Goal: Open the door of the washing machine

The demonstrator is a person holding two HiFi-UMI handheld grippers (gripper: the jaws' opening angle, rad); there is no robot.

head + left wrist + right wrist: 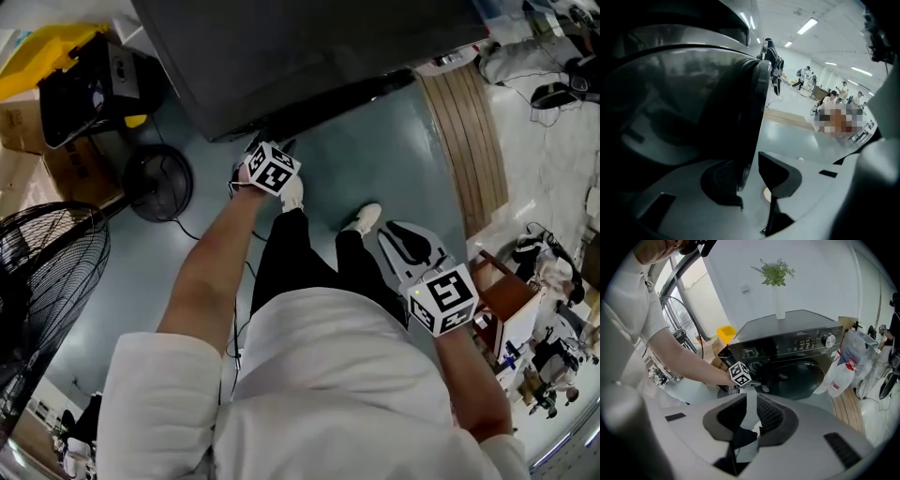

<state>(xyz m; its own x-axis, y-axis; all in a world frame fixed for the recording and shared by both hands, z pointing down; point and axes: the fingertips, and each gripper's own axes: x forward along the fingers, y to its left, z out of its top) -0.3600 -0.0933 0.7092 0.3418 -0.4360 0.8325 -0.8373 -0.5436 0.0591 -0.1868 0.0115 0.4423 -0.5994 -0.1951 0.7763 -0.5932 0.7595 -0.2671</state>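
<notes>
Grey floor (pixel 375 159) by washing machine (pixel 787 341): left gripper (pixel 750 174) wide around door (pixel 740 103) edge, unclamped, right gripper (pixel 751 411) narrow, empty; pulling now, jaws could slip off.

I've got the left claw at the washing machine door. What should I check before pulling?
1. Left claw open: ok, its jaws stand apart.
2. Door rim between its jaws: ok, it sits close to one jaw.
3. Grip on the door rim: not ok, the pads are not closed on it.
4. Right claw out of the way: ok, it is empty and held back from the washing machine.
5. Swing path: cannot tell, a plastic jug stands beside the door.
</notes>
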